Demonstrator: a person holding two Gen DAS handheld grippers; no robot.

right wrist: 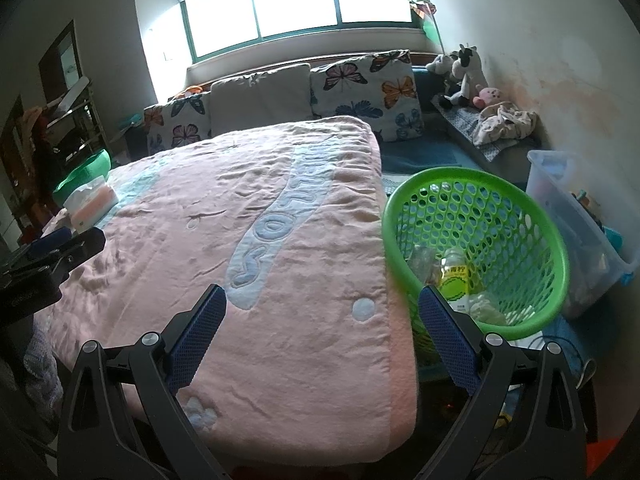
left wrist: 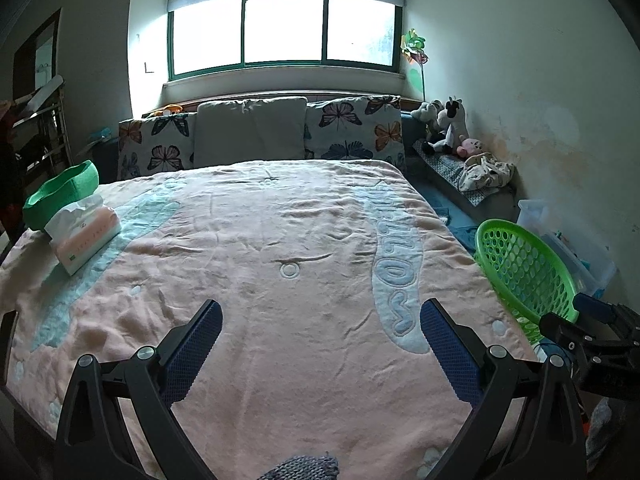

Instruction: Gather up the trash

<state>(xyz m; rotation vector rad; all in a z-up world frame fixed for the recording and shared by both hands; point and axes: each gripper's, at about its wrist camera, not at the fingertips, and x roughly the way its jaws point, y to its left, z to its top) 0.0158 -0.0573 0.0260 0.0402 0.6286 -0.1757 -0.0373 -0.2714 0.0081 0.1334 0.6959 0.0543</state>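
Observation:
A green perforated basket (right wrist: 500,216) stands at the bed's right side; it also shows in the left wrist view (left wrist: 520,264). Inside it lie a clear bottle with a yellow label (right wrist: 454,276) and crumpled clear and white trash (right wrist: 486,304). My right gripper (right wrist: 320,320) is open and empty, above the bed's near right corner, its right finger (right wrist: 448,336) in front of the basket rim. My left gripper (left wrist: 320,332) is open and empty over the pink blanket (left wrist: 280,240). Each gripper shows at the edge of the other's view.
A tissue pack (left wrist: 82,232) and a green bowl-like tub (left wrist: 60,192) sit at the bed's far left. Pillows (left wrist: 252,132) line the headboard. Plush toys (left wrist: 448,128) and a cloth sit on a ledge at right. A clear plastic bin (right wrist: 576,216) stands beyond the basket.

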